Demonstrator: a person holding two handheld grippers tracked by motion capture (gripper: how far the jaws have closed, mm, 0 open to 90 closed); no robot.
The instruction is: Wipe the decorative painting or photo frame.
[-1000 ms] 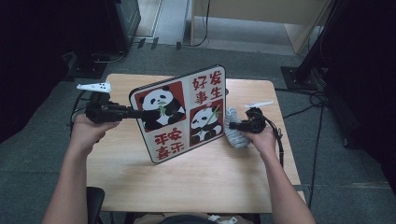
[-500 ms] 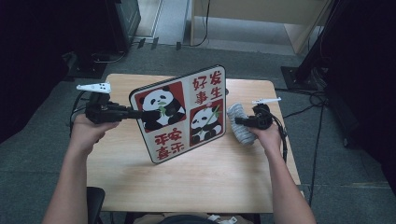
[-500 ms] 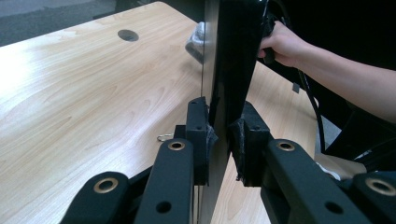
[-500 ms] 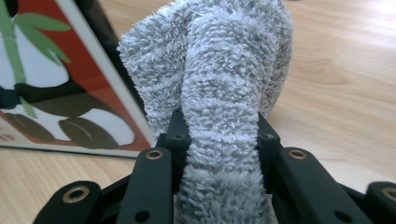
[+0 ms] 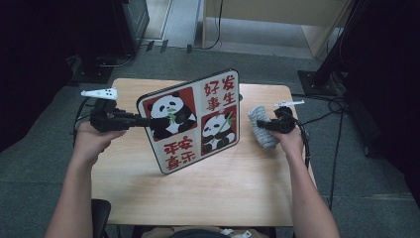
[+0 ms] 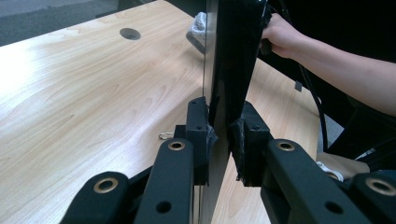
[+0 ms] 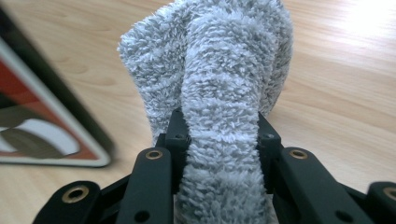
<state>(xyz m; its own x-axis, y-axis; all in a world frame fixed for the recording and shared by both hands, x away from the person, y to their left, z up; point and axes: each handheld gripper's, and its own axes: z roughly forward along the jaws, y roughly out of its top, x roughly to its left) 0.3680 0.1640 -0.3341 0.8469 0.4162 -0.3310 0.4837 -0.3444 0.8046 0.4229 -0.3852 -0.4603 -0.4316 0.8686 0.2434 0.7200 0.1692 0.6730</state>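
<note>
A square panda board (image 5: 193, 121) with red characters stands tilted on the wooden table (image 5: 208, 193), one corner down. My left gripper (image 5: 141, 121) is shut on the board's left edge; in the left gripper view the jaws clamp the board's thin dark edge (image 6: 223, 70). My right gripper (image 5: 262, 125) is shut on a fluffy grey cloth (image 5: 261, 130) to the right of the board, apart from it. In the right gripper view the cloth (image 7: 219, 93) bulges between the jaws, and the board's corner (image 7: 42, 126) lies at the left.
A cable hole (image 6: 130, 33) is cut in the tabletop beyond the board. Cables trail off the table's right side (image 5: 322, 119). Dark stands (image 5: 317, 74) and equipment (image 5: 124, 25) surround the table on grey carpet.
My right gripper has moved right, away from the board, taking the grey cloth with it. The left gripper and the board have stayed put.
</note>
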